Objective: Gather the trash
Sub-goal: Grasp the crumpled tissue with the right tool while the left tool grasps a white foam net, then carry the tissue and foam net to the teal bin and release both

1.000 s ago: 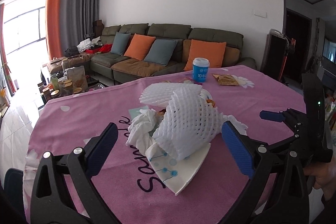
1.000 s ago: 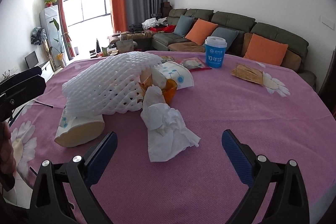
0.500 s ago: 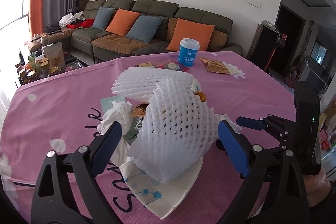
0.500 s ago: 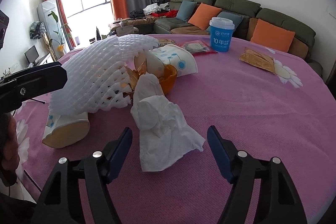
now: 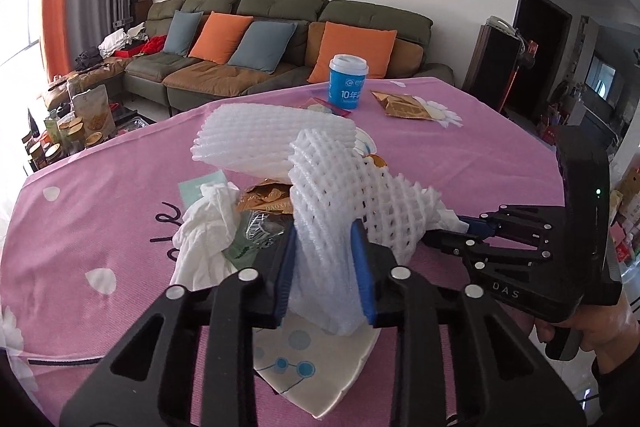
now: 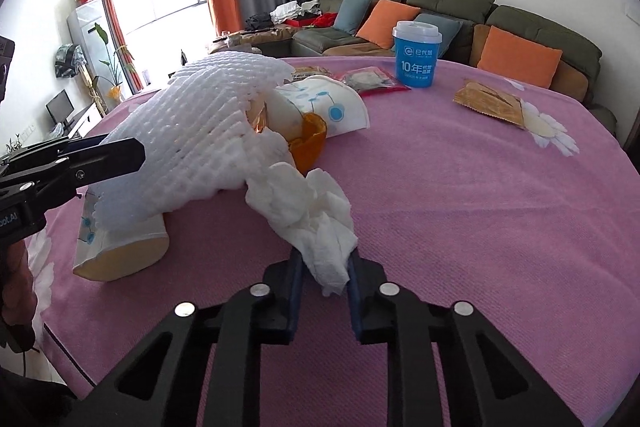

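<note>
Now on the pink tabletop [image 6: 460, 187], left gripper [image 5: 325, 267] jaws closing, pinching the white foam net [image 5: 340, 195] of the trash heap, right gripper [image 6: 323, 275] jaws closing, pinching a crumpled tissue [image 6: 308, 215] beside it, blue cup [image 6: 416, 53] well behind

From the trash pile [image 6: 224, 147], the pink surface [image 6: 460, 195] lies bare toward 3 o'clock. Toward 12 to 1 o'clock stand a blue cup [image 6: 416, 53] and a brown wrapper [image 6: 490, 103].
</note>
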The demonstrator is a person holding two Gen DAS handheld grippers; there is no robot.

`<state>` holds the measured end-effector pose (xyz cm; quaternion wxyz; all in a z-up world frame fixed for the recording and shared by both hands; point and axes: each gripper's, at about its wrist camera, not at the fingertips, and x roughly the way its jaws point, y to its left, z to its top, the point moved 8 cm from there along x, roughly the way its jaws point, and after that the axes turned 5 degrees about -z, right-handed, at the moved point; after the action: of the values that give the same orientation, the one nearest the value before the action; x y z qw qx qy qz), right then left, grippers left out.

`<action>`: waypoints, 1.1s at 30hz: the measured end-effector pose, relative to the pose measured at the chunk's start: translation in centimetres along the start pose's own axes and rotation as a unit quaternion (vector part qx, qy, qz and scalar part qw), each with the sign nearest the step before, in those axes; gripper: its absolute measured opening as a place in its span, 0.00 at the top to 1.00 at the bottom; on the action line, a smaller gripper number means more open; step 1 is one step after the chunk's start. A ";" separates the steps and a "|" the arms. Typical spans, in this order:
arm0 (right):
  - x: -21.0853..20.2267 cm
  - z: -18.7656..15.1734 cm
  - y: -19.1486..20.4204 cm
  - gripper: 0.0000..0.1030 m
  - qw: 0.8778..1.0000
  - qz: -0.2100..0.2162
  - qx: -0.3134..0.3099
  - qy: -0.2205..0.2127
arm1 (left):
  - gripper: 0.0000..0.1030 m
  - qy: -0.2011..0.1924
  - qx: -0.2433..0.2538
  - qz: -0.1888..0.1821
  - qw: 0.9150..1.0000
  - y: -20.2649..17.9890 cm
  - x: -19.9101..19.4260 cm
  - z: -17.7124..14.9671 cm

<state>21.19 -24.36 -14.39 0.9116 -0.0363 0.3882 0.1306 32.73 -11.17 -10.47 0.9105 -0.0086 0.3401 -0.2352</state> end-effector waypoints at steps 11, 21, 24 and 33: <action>-3.1 0.3 -0.8 0.95 0.999 -0.005 0.020 -0.027 | 0.88 -0.045 0.017 -0.039 0.998 -1.7 -3.3 -0.1; -8.9 2.0 -0.3 0.95 0.996 -0.012 0.017 -0.091 | 0.88 -0.109 0.014 -0.022 0.994 -1.8 -10.5 -0.4; -10.9 2.7 0.7 0.95 0.993 -0.004 0.007 -0.114 | 0.88 -0.138 0.009 -0.001 0.990 -1.6 -13.6 -0.5; -14.3 3.8 6.4 0.95 0.987 0.044 -0.032 -0.154 | 0.88 -0.198 -0.001 0.087 0.976 -0.1 -22.5 -3.1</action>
<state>12.60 -20.55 -1.27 0.9522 -0.0276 0.2404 0.1865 15.96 -1.05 1.04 0.9766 -0.0258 0.1530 -0.1486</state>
